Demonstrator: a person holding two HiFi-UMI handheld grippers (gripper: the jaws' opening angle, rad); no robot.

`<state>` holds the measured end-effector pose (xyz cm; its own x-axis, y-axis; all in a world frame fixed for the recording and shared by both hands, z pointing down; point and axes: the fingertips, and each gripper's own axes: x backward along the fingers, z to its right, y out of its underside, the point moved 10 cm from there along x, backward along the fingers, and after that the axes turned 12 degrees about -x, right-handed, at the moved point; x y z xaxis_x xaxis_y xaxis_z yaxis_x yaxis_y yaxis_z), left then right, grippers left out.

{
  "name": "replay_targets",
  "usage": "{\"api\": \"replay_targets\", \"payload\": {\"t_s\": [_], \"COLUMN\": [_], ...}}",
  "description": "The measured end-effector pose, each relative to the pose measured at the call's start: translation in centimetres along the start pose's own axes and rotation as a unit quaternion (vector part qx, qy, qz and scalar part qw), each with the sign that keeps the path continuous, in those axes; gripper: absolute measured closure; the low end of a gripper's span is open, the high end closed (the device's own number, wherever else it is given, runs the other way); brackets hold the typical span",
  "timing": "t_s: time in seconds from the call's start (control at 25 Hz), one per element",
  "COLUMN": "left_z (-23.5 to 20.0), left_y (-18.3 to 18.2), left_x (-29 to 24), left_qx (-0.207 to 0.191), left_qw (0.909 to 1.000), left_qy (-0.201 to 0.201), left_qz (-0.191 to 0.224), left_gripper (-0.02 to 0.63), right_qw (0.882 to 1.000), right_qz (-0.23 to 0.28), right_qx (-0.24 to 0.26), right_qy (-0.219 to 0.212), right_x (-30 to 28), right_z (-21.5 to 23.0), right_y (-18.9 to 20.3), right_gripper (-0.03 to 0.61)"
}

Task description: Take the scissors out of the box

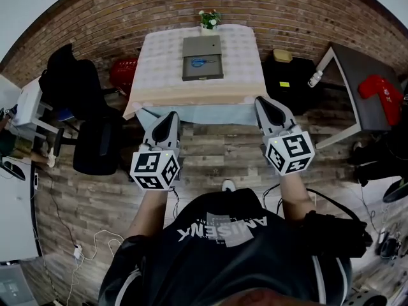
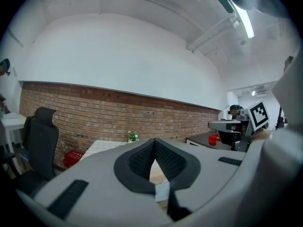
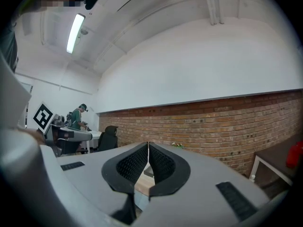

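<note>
An open grey box (image 1: 203, 57) lies on the cloth-covered table (image 1: 159, 75) ahead of me, and blue-handled scissors (image 1: 199, 62) rest inside it. My left gripper (image 1: 173, 115) is held out level over the wooden floor, short of the table's near edge, shut with nothing in it. My right gripper (image 1: 260, 99) is alongside it, also short of the table, jaws together and empty. In the left gripper view the left gripper (image 2: 154, 141) points toward the table (image 2: 102, 147). In the right gripper view the pads (image 3: 135, 162) of the right gripper (image 3: 147, 144) meet at the tips.
A small potted plant (image 1: 209, 19) stands at the table's far edge by the brick wall. A black office chair (image 1: 95, 142) and a red basket (image 1: 124, 72) sit left of the table. A black cabinet (image 1: 290, 75) and a grey desk (image 1: 366, 88) stand to the right. Cables (image 1: 76, 234) lie on the floor.
</note>
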<state>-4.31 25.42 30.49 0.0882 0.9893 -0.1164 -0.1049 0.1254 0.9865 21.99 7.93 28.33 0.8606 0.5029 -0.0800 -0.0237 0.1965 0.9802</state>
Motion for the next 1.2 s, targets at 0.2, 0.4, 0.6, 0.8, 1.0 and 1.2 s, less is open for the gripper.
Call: {"api": "replay_targets", "payload": {"t_s": [0.2,0.4,0.6,0.8,1.0,1.2], "left_z": [1.2,2.3,3.1,2.7,0.7,-2.7], "left_y": [-0.5,-0.6,-1.1,-1.2,-0.7,0.5], "left_x": [-4.1,-7.9,-10.3,-12.1,-14.3,-16.7], "left_qx": [0.000,-0.004,-0.011,-0.015,-0.004,0.010], "left_qw": [0.9999,0.9997,0.9996,0.9996,0.9998,0.9999], "left_qy": [0.004,-0.001,-0.005,-0.013,-0.015,-0.002], "left_qz": [-0.011,-0.022,-0.025,-0.022,-0.010,-0.007], "left_gripper": [0.601,0.601,0.601,0.601,0.601,0.601], "right_qw": [1.000,1.000,0.999,0.999,0.999,1.000], "right_qz": [0.008,0.009,-0.020,-0.015,-0.016,-0.018], "right_qx": [-0.008,-0.011,-0.013,-0.016,-0.011,-0.006], "right_qy": [-0.005,-0.021,-0.036,-0.041,-0.034,-0.016], "right_x": [-1.7,-2.8,-4.1,-5.2,-7.3,-10.6], "right_z": [4.2,7.8,10.5,11.7,12.1,11.8], "right_y": [-0.8,-1.0,-0.7,-0.5,-0.5,-0.8], "right_gripper": [0.537,0.537,0.537,0.536,0.535,0.537]}}
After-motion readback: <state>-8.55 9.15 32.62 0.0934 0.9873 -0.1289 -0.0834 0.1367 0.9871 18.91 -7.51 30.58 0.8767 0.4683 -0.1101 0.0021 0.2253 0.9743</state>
